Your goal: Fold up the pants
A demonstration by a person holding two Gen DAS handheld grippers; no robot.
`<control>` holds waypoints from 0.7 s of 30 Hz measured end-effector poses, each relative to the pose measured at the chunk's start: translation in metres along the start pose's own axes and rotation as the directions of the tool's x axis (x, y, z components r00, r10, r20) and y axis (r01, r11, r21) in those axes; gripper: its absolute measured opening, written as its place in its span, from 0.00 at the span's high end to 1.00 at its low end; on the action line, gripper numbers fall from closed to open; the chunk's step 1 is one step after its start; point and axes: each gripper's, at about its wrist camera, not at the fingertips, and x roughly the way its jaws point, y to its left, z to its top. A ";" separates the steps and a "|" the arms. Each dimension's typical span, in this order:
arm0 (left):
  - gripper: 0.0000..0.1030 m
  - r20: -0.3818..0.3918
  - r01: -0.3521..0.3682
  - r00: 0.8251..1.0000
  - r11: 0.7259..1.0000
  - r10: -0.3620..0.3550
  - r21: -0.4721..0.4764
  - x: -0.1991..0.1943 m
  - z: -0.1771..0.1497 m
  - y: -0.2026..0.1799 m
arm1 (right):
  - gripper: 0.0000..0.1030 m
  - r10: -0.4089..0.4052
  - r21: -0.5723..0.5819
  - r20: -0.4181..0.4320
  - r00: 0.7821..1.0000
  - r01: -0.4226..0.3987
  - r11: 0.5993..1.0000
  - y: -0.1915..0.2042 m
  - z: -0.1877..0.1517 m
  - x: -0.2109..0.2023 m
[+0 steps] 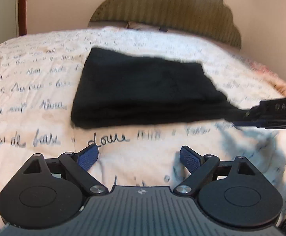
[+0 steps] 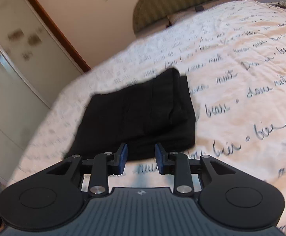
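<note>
Black pants (image 1: pixel 145 90) are seen folded into a compact rectangle, laid flat approx. mid-bed on the script-printed bedspread (image 1: pixel 34 90), headboard (image 1: pixel 162 13) beyond. Fold is judged near done or done; layers are stacked at the near edge, so the bundle is prob. left there to be squared up. Left hand-held gripper (image 1: pixel 138 157) is held low over the bedspread, just short of the pants' near edge, jaws spread wide, nothing gripped, so it's released and clear of the cloth. Right hand-held gripper (image 2: pixel 141 158) is angled in from the pants' right side, tips at the bundle's edge, jaws parted w/ a visible gap, nothing pinched between them in its own view. In the left view it is seen reaching the pants' right corner; contact can't be told, blur is too heavy there.
</note>
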 end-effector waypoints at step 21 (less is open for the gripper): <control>0.00 0.084 -0.051 0.995 0.998 0.053 -0.022 -0.002 -0.018 0.006 | 0.18 -0.205 -0.280 0.234 0.950 0.268 0.922 0.054 -0.083 0.014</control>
